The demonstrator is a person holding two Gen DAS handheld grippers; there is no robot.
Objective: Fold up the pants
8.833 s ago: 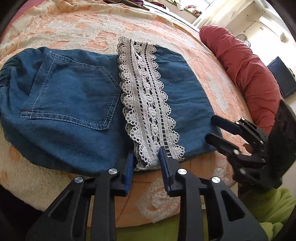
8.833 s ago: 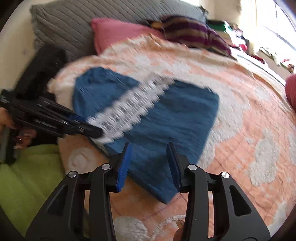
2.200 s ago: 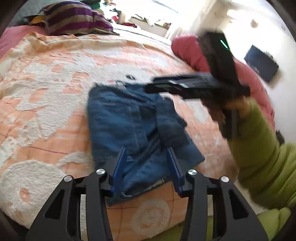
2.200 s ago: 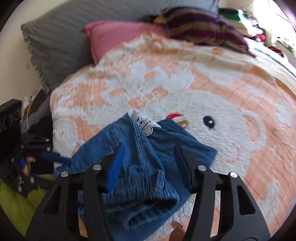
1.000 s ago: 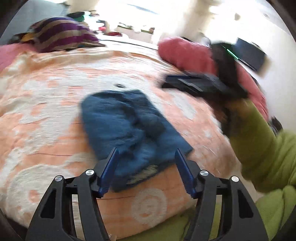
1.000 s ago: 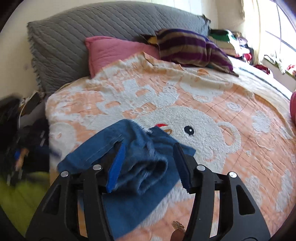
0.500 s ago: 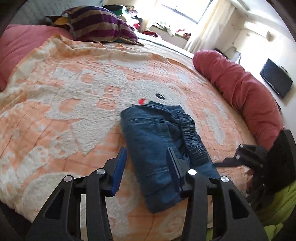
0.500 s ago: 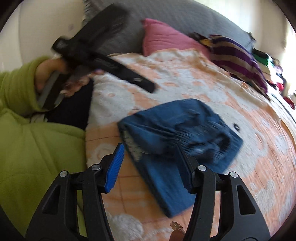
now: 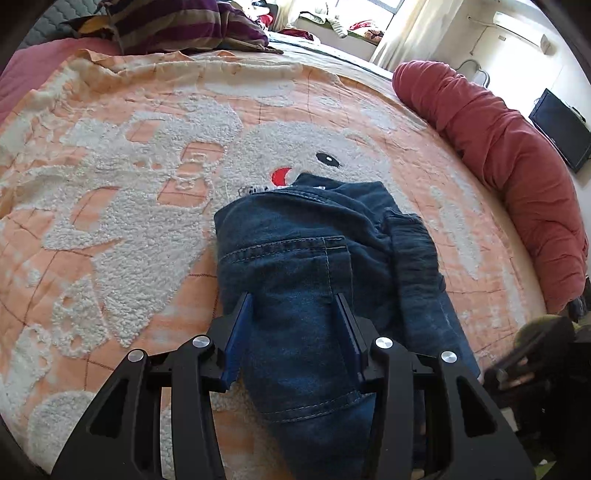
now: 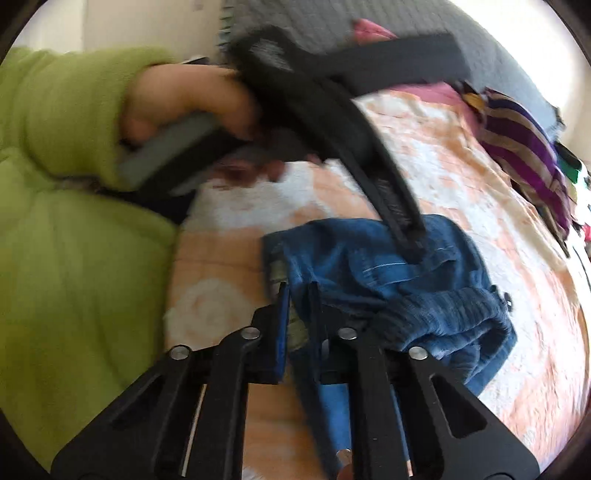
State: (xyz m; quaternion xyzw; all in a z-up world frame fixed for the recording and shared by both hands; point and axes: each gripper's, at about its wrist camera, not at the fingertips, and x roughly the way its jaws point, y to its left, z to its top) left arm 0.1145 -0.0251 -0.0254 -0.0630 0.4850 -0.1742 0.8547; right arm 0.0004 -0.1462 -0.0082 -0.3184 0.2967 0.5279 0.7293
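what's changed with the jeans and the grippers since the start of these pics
The jeans, earlier spread flat with their lace trim showing, are now a compact folded bundle. The right gripper has shut on their near edge; the left gripper straddles the bundle. The blanket is unchanged.

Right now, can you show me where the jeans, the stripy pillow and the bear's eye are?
jeans (image 9: 291, 280): left wrist view, on the back pocket.
stripy pillow (image 9: 184, 26): left wrist view, on its purple stripes.
bear's eye (image 9: 327, 159): left wrist view, on the black dot.

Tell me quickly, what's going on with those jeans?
Right gripper shut on jeans edge. Left gripper straddles the folded bundle, jaws apart. Nothing blocking on blanket.
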